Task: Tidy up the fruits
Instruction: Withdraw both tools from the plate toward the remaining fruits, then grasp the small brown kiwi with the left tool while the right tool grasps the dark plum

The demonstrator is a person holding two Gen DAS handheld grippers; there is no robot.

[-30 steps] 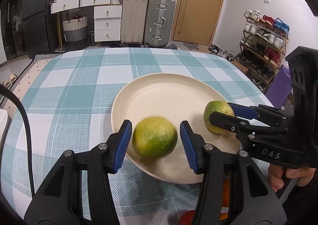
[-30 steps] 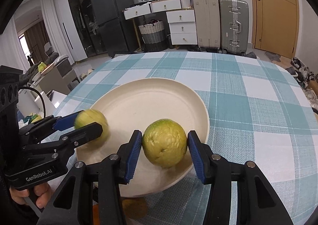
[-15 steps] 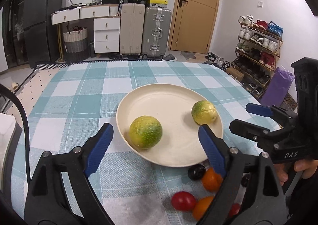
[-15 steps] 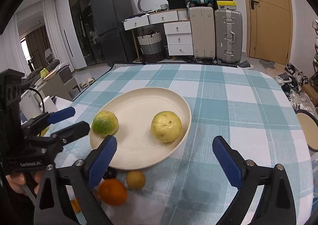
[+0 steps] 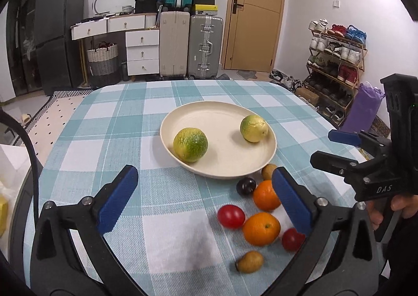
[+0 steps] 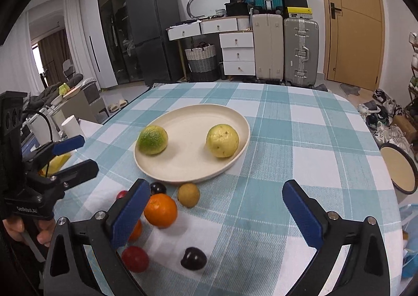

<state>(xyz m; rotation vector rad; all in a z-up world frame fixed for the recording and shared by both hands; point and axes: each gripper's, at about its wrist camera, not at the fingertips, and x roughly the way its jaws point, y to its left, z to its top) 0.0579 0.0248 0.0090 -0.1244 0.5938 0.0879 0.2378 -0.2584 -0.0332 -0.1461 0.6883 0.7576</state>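
A cream plate (image 5: 224,118) (image 6: 193,123) on the checked tablecloth holds a green-yellow citrus (image 5: 190,148) (image 6: 152,139) and a pale yellow fruit (image 5: 254,128) (image 6: 222,140). My left gripper (image 5: 205,174) hovers short of the plate, its jaws still opening, with nothing between them. My right gripper (image 6: 216,186) stands open and empty near the plate's front rim. Loose fruit lies in front of the plate: an orange (image 5: 261,228) (image 6: 160,209), a red tomato (image 5: 231,216), a dark plum (image 6: 193,258) and a brown fruit (image 6: 188,194). Each gripper shows in the other's view, the right (image 5: 324,147) and the left (image 6: 87,153).
The table's rounded edge runs close on both sides. A round stool (image 6: 398,170) stands off the right edge and a shoe rack (image 5: 337,61) beyond it. Suitcases (image 5: 193,47) and drawers line the far wall. A second orange (image 5: 265,195) lies by the left gripper's right finger.
Both grippers let go of their fruits on the plate, opened wide and drew back toward the near edge. The loose fruits in front of the plate came into view.
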